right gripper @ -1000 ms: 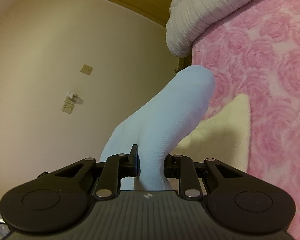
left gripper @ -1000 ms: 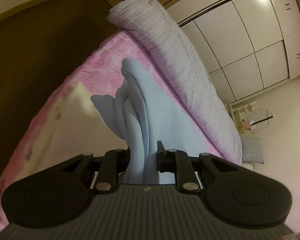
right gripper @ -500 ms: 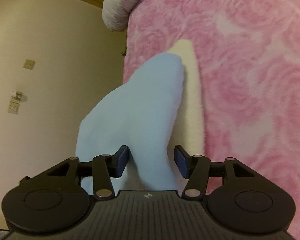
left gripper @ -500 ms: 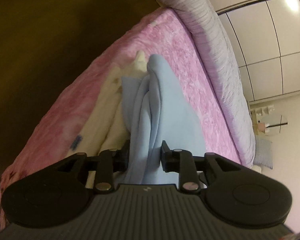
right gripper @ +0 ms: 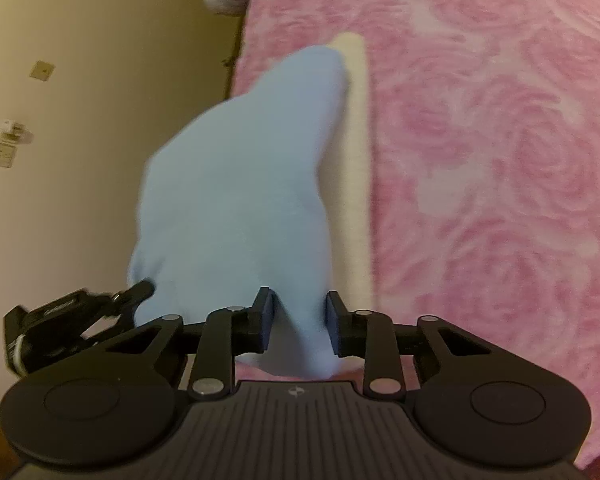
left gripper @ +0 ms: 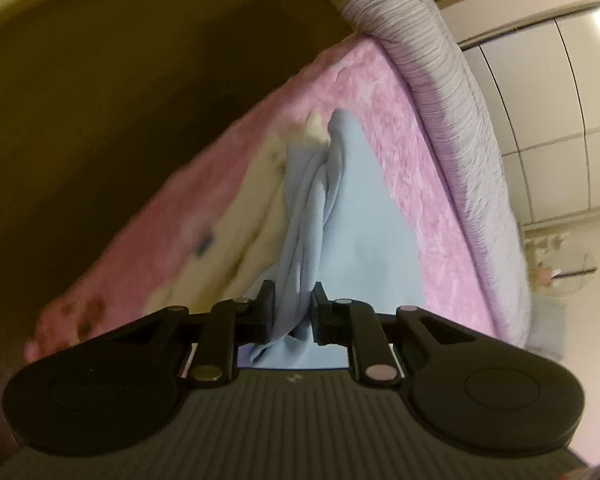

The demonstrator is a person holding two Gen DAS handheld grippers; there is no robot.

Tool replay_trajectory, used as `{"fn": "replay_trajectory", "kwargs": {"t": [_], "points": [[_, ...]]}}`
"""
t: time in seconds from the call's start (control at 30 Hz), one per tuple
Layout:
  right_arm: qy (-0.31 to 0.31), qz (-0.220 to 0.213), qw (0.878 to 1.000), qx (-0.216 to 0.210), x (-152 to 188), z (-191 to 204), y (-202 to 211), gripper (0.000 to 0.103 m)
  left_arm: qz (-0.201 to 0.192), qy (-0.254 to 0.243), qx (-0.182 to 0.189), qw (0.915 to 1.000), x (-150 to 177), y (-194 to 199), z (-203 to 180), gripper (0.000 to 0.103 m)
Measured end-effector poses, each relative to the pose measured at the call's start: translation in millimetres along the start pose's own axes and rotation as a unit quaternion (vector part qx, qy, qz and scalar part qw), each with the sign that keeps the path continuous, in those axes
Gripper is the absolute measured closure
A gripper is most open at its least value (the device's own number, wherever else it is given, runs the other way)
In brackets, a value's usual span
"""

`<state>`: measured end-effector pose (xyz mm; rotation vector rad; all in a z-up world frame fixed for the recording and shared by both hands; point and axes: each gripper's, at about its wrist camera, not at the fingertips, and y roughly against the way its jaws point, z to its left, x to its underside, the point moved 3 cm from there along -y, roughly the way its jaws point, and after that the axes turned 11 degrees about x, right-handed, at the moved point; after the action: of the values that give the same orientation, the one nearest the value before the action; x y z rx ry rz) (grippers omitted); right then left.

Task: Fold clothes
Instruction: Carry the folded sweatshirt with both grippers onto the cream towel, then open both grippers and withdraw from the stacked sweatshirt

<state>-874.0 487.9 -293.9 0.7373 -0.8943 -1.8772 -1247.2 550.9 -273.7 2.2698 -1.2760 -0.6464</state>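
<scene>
Left wrist view: your left hand-held gripper (left gripper: pixel 293 312) has a bunched fold of the light blue garment (left gripper: pixel 352 216) between its jaws, and the jaws are closing, with the pads pressing on the cloth from both sides. From there the garment runs away from you in twisted folds on the left and a smoother sheet on the right, lying over the pink blanket (left gripper: pixel 400 152) that covers the bed. A cream patch (left gripper: pixel 260 208) lies against the garment's left side; whether it is a separate cloth or part of the blanket's print cannot be told, as this part is blurred. A grey ribbed duvet (left gripper: pixel 452 92) is rolled up along the far edge of the bed, and white wardrobe doors (left gripper: pixel 548 80) stand behind it.

Right wrist view: your right hand-held gripper (right gripper: pixel 299 320) has a narrow tail of the same garment (right gripper: pixel 240 184) between its jaws, which are also closing; the cloth touches both pads. The garment rises away from you as a broad, smooth shape, partly over the blanket's rose pattern (right gripper: pixel 500 140) and partly in front of the beige wall (right gripper: pixel 80 120). A cream strip (right gripper: pixel 354 160) runs along its right edge. Your left hand-held gripper (right gripper: pixel 140 290) shows at the lower left, its tip at the garment's left edge.
</scene>
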Motion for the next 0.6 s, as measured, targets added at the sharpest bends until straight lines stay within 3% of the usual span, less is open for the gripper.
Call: {"fn": "replay_trajectory", "kwargs": {"t": [0.03, 0.13, 0.23, 0.3, 0.4, 0.53, 0.6], "points": [[0.002, 0.003, 1.0, -0.003, 0, 1, -2, 0.077, 0.003, -0.006, -0.006, 1.0, 1, -2, 0, 0.09], [0.009, 0.009, 0.999, 0.043, 2, -3, -15, 0.08, 0.011, -0.023, -0.025, 0.9994, 3, -8, 1, 0.087], [0.01, 0.016, 0.998, 0.058, -2, -4, -17, 0.071, -0.014, -0.025, -0.045, 0.9986, 8, 0, -2, 0.079], [0.047, 0.007, 0.996, 0.07, -7, 7, -8, 0.058, -0.036, -0.029, -0.064, 0.9969, 11, 10, -10, 0.078], [0.079, -0.009, 0.993, 0.085, -14, 17, 7, 0.057, -0.067, -0.047, -0.105, 0.9911, 17, 30, -29, 0.078], [0.132, 0.0, 0.983, 0.129, -12, 24, 25, 0.052, -0.069, -0.051, -0.133, 0.9874, 36, 45, -57, 0.07], [0.166, 0.001, 0.976, 0.144, -7, 29, 35, 0.044, -0.06, -0.061, -0.152, 0.9847, 54, 45, -75, 0.065]]}}
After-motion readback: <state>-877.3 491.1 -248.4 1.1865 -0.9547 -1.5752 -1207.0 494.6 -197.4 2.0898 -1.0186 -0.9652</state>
